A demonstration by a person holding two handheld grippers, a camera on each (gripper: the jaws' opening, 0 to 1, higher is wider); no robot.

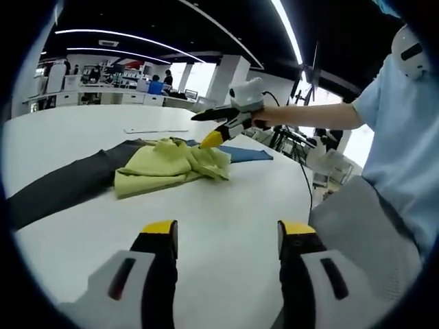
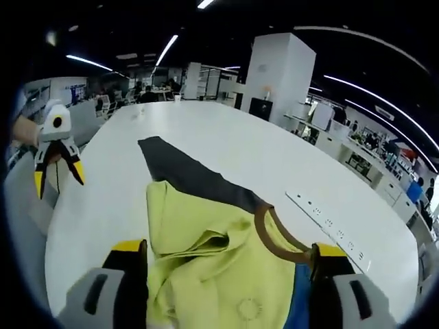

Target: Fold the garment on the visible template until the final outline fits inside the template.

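On white bench [image 1: 226, 219], crumpled yellow garment [image 1: 168, 164]: soft, light; take by hem edge. Left tool [image 1: 226, 236] open, empty; right tool [image 2: 230, 257] open, astride garment, empty.

A white power strip [image 2: 328, 223] lies on the white table [image 2: 226, 147] before office desks [image 1: 96, 96].

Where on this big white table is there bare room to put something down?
Bare tabletop stretches between the yellow garment and the left tool. More lies beyond the dark template, toward the far end. It is crowded where the crumpled garment covers the template and blue cloth, with the right tool above.
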